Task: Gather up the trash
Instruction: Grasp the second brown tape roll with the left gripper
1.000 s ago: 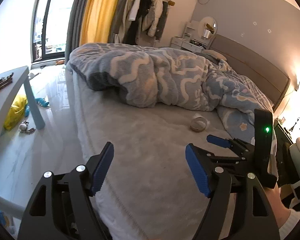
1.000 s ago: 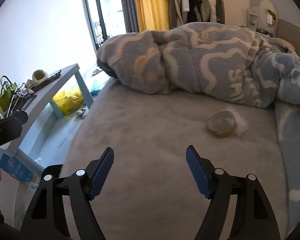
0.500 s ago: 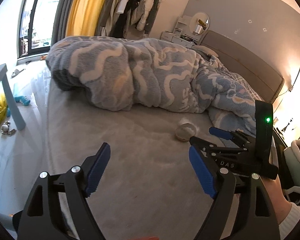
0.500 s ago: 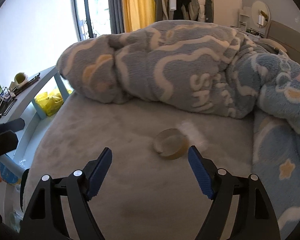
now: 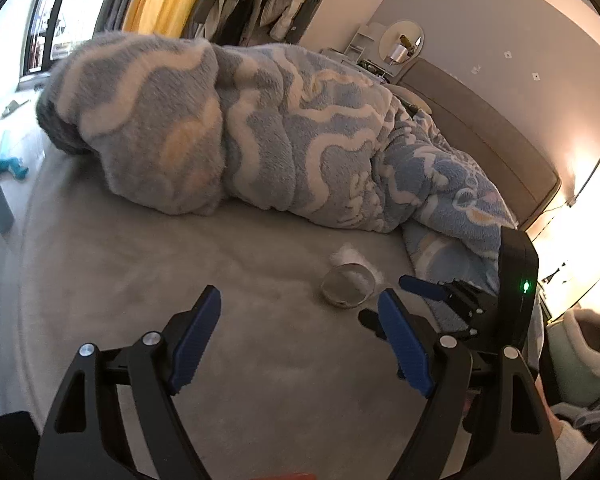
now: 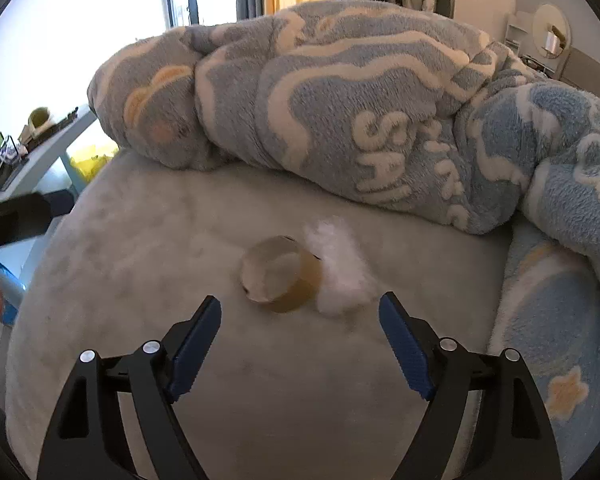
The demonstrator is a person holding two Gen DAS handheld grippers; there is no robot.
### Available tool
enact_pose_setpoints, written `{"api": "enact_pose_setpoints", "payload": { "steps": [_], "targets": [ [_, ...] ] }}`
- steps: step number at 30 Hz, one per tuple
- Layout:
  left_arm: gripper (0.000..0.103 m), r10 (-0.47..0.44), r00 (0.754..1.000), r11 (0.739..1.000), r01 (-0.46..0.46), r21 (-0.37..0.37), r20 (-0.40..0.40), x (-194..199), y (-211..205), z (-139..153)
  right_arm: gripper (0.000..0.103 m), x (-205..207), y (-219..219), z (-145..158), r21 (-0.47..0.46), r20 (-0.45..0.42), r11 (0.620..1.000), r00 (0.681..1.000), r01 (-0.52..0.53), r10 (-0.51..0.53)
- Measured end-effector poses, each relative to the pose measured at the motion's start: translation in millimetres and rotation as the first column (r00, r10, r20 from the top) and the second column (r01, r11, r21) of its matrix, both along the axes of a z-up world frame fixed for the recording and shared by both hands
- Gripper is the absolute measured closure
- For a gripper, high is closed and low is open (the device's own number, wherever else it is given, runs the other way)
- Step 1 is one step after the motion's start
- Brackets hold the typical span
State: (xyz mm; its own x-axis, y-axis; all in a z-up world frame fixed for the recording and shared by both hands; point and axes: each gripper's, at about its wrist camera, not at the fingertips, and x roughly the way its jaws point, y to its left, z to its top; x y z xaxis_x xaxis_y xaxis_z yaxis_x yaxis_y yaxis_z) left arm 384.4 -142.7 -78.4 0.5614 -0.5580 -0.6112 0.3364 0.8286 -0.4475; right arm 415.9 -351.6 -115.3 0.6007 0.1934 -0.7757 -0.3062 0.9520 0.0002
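A nearly used-up tape roll [image 6: 281,275] lies on its side on the grey bed sheet [image 6: 140,248], touching a white fluffy tuft [image 6: 342,268] on its right. My right gripper [image 6: 300,334] is open and empty, just short of the roll, jaws spread wider than it. The roll also shows in the left wrist view [image 5: 347,285], with the tuft [image 5: 350,254] behind it. My left gripper [image 5: 300,336] is open and empty over the sheet, left of the roll. The right gripper [image 5: 420,300] appears there too, beside the roll.
A bunched blue and cream fleece blanket [image 6: 360,112] covers the far half of the bed. A light blue side table [image 6: 40,148] with clutter stands left of the bed, a yellow bag [image 6: 90,156] under it. The headboard [image 5: 480,136] is at the far right.
Both grippers have moved forward over the bed toward the tape roll, which now lies close in front of the right gripper. Both jaws have stayed open.
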Motion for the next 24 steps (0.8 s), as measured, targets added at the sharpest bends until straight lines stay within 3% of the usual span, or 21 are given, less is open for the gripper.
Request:
{"api": "enact_pose_setpoints", "payload": {
  "steps": [9, 24],
  "targets": [
    [0.02, -0.044, 0.996, 0.996, 0.038, -0.078, -0.078, 23.7, -36.6, -24.5, 0.019, 5.8, -15.4, -3.9, -0.05, 0.0, 0.997, 0.998, -0.063, 0.063],
    [0.021, -0.09, 0.986, 0.992, 0.075, -0.105, -0.138, 47.6, -75.8, -52.3, 0.019, 2.0, -36.2, -11.6, -0.071, -0.007, 0.984, 0.987, -0.162, 0.161]
  ]
}}
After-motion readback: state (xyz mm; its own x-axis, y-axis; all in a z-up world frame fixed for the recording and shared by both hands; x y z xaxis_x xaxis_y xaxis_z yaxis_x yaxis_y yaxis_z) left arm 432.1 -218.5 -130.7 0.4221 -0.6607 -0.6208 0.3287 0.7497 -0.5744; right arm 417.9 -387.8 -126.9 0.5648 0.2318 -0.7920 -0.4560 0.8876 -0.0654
